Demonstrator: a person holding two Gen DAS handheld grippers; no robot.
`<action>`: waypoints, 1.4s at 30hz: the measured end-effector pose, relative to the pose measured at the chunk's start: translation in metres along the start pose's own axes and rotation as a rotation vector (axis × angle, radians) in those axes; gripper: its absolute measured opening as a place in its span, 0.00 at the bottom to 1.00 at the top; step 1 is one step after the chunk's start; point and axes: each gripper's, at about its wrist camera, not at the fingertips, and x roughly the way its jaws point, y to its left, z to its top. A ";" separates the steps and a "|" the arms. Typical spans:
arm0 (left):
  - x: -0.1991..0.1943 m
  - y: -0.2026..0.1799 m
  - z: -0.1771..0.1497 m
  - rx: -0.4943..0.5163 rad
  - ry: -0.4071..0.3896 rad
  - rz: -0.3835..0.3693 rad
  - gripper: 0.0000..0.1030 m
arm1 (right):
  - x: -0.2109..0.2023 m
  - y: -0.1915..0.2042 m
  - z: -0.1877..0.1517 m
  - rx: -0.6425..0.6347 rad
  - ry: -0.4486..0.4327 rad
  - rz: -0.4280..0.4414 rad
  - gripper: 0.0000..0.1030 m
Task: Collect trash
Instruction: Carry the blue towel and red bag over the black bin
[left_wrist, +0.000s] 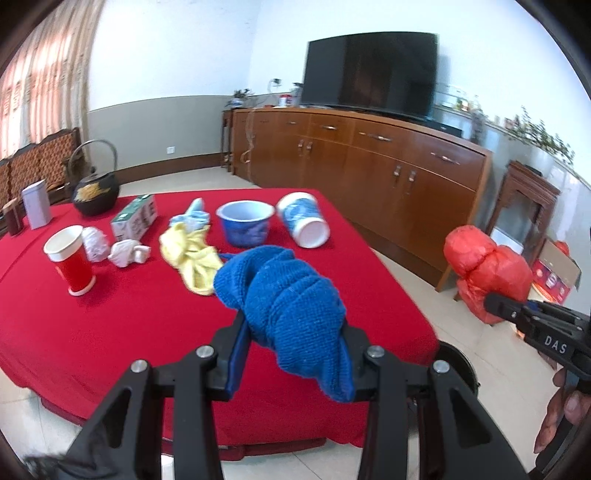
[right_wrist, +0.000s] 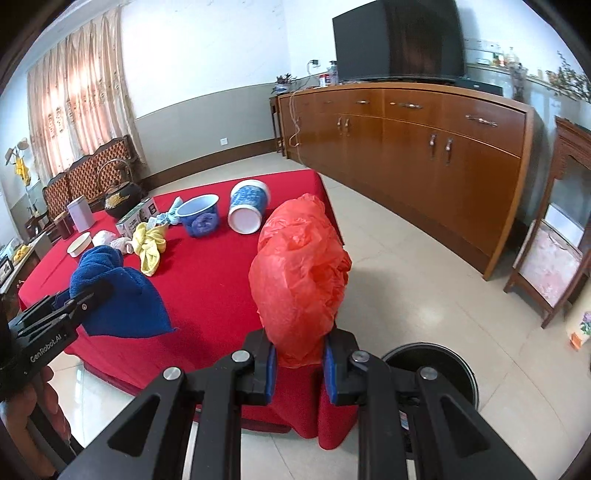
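Your left gripper (left_wrist: 291, 354) has its jaws closed on a bunched-up blue towel (left_wrist: 284, 295). The towel is lifted up off the bench, over its near edge, and one corner hangs down past the jaws. Your right gripper (right_wrist: 297, 363) has its jaws squeezed almost shut on a crumpled red plastic bag (right_wrist: 301, 273). The bag stands up out of the jaws, off the right side of the bench and above the floor.

In the left wrist view you can see the right gripper and the red bag far off to the right, with some of your fingers (left_wrist: 557, 410) under it. In the right wrist view the left gripper and the blue towel are low on the left.

The bench (left_wrist: 129, 314) has a red cloth on it. A yellow rag (left_wrist: 188, 254) lies in the middle, with a light blue rag (left_wrist: 192, 216) just behind it. To the right of them is a blue bowl (left_wrist: 245, 225), and next to that a blue and white cup (left_wrist: 303, 218) lies on its side. On the left stands a red paper cup (left_wrist: 72, 258), with crumpled white paper (left_wrist: 127, 253) beside it and a green and white carton (left_wrist: 135, 219) behind. A black teapot (left_wrist: 96, 192) sits at the far left edge.

A round black bin (right_wrist: 430, 369) is on the floor, near the right corner of the bench.
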 end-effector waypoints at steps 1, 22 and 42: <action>-0.002 -0.006 -0.001 0.010 -0.002 -0.006 0.41 | -0.004 -0.005 -0.003 0.006 -0.002 -0.008 0.21; 0.021 -0.152 -0.026 0.189 0.069 -0.230 0.41 | -0.042 -0.139 -0.070 0.142 0.064 -0.153 0.21; 0.118 -0.232 -0.063 0.288 0.240 -0.280 0.41 | 0.053 -0.215 -0.116 0.122 0.283 -0.112 0.21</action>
